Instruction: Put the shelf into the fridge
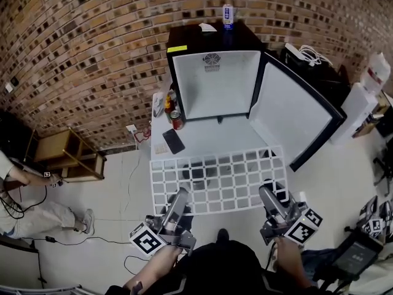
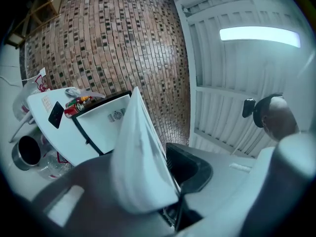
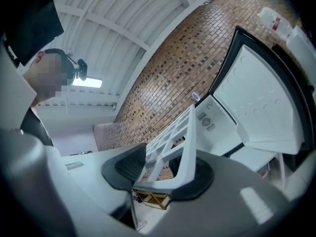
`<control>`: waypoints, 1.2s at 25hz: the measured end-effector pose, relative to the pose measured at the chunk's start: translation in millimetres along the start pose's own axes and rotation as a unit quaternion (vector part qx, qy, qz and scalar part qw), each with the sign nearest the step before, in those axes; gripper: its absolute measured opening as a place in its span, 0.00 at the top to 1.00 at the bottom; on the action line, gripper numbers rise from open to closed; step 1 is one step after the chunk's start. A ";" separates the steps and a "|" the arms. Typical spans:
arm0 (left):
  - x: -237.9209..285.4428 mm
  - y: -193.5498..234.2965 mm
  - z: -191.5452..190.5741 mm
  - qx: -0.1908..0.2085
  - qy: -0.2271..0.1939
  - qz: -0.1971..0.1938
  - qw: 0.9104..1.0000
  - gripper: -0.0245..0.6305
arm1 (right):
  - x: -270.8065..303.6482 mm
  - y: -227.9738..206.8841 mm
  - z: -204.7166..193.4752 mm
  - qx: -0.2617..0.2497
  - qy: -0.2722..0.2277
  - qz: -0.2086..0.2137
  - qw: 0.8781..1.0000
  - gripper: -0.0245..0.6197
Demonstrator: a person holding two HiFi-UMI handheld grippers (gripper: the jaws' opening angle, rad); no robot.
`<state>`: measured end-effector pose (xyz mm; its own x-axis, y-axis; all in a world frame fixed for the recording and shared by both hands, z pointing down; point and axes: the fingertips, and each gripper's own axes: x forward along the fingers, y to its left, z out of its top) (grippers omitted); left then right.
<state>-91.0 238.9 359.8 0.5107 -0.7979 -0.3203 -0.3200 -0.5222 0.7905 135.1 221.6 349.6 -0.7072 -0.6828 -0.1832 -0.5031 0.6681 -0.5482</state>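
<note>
I hold a white grid shelf (image 1: 218, 177) flat by its near edge, above the floor in front of the table. My left gripper (image 1: 178, 203) is shut on its near left corner and my right gripper (image 1: 269, 196) on its near right corner. Ahead on the white table (image 1: 202, 141) stands a small black fridge (image 1: 215, 82) with a bare white inside, its door (image 1: 295, 112) swung open to the right. In the left gripper view the shelf's edge (image 2: 136, 147) is clamped in the left gripper (image 2: 148, 181). In the right gripper view the shelf's lattice (image 3: 173, 142) sits pinched in the right gripper (image 3: 165, 174).
A can (image 1: 228, 16) stands on top of the fridge. Cans and bottles (image 1: 174, 117) and a black phone (image 1: 174, 141) lie on the table left of the fridge. A wooden rack (image 1: 67, 155) and a seated person (image 1: 24, 208) are at the left.
</note>
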 end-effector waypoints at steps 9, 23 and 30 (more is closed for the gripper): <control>61.2 18.9 -17.6 0.012 0.006 0.020 1.000 0.85 | 7.9 -63.0 28.9 0.010 0.009 -0.002 1.000 0.72; 100.4 35.3 -11.5 0.012 0.007 0.023 1.000 0.85 | 30.2 -95.0 45.8 0.015 0.003 0.000 1.000 0.72; 123.6 65.5 11.2 -0.001 0.010 0.019 1.000 0.85 | 66.3 -111.8 49.8 0.013 0.005 -0.012 1.000 0.72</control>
<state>-57.8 102.7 366.1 0.5144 -0.8106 -0.2798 -0.3381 -0.4916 0.8025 169.2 86.9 358.1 -0.6998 -0.6957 -0.1620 -0.5069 0.6435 -0.5735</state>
